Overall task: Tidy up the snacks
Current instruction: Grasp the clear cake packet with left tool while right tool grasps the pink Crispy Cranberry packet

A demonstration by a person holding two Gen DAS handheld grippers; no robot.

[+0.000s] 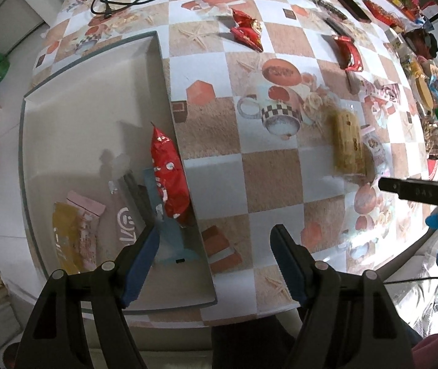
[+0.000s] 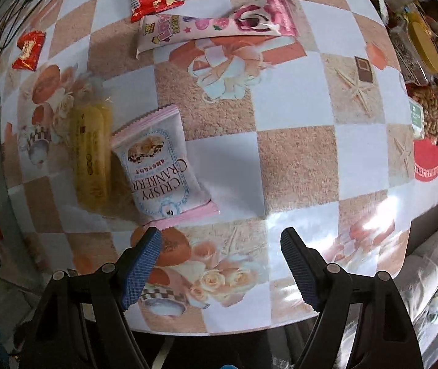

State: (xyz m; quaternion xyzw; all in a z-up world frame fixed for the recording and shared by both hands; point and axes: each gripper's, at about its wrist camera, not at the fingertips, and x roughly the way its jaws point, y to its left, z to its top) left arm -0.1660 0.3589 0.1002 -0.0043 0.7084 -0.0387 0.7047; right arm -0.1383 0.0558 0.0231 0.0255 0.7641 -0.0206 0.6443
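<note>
While hovering over the desk [image 2: 296, 160] with jaws wide and empty, right gripper [image 2: 220, 264] nearest the cranberry snack packet [image 2: 160, 166]: just ahead and slightly left, long axis running away from it, pink-edged, lying flat beside a yellow biscuit pack [image 2: 91, 156]. Left gripper [image 1: 216, 264] also open, empty, over the tray [image 1: 89, 117] edge.

light: bright, diffuse daylight | glare: blown-out patch on surface [image 2: 369, 224] in right wrist view, lower right | shadows: soft, under tray [image 1: 96, 98] wall and pink cranberry packet [image 2: 157, 163] | blur: yellow biscuit pack [image 1: 346, 141] smeared in left view | distortion: heavy fisheye, dark vignetted corners, edges soft
</note>
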